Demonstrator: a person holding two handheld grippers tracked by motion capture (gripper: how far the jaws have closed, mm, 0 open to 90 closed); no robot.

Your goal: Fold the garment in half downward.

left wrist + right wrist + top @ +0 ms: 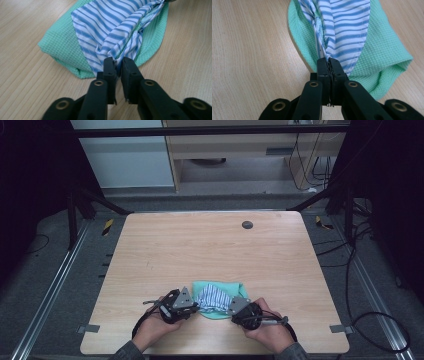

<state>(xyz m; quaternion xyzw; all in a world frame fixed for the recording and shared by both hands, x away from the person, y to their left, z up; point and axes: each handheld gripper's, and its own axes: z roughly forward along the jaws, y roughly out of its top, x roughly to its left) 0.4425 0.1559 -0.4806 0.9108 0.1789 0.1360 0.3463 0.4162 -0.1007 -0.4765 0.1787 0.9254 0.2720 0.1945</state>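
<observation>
While the right gripper point(329, 62) has its jaws clamped tight on a bunched corner of the striped cloth point(344, 27), the left gripper point(118, 62) shows a slim gap between its jaws, with a fold of the same cloth point(110, 27) sitting at the tips — hard to say if the pads actually pinch it. That blue-and-white fabric lies draped over a folded green waffle towel point(60, 45), stretched between both grippers. From the high view, the bundle point(212, 296) sits at about 6 o'clock on the wooden table point(200, 250) — left gripper point(192, 306) at its 9, right gripper point(235, 309) at its 3. Hands hold each gripper from the near edge.
</observation>
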